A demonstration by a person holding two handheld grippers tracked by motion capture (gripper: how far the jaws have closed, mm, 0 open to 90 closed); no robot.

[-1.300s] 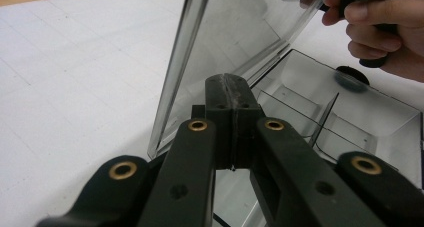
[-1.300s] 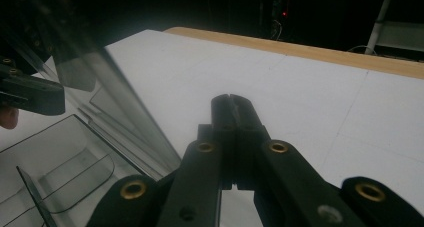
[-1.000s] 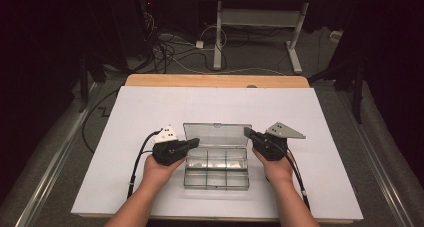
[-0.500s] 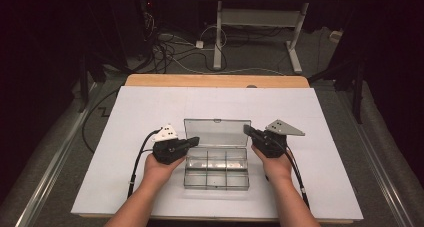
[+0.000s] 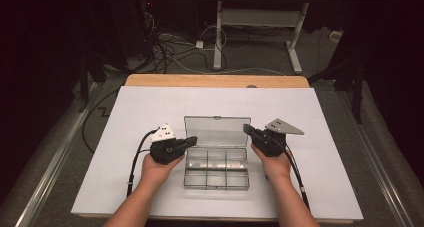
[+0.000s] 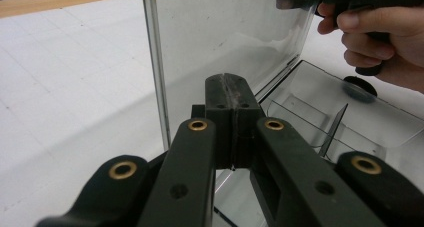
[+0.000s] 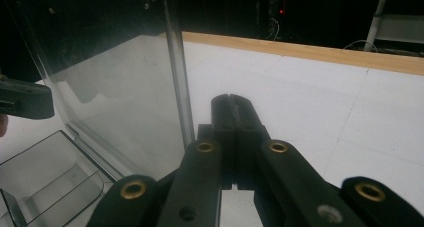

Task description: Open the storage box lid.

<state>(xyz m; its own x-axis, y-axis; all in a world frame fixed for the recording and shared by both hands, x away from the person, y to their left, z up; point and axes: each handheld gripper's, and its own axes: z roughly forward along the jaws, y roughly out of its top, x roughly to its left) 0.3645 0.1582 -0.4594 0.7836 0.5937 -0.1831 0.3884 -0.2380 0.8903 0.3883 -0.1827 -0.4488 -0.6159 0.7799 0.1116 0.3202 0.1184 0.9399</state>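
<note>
A clear plastic compartment box point(image 5: 216, 168) lies in the middle of the white table top, its lid point(image 5: 216, 131) standing open toward the far side. Its compartments look empty. My left gripper point(image 5: 191, 141) is at the box's left edge, by the lid's left side, jaws shut with nothing between them point(image 6: 231, 84). At the lid's right edge sits my right gripper point(image 5: 247, 129), also shut and empty point(image 7: 233, 103). In the left gripper view the lid point(image 6: 225, 32) rises just beyond the jaw tips, with the other hand point(image 6: 380, 37) past it. In the right gripper view the lid point(image 7: 115, 82) stands to the left.
The white table sheet point(image 5: 150, 107) ends in a wooden strip point(image 5: 215, 80) at the far edge. Beyond it are cables point(image 5: 175, 52) on the floor and a desk frame point(image 5: 255, 22). Each gripper trails a black cable point(image 5: 134, 162) toward the near edge.
</note>
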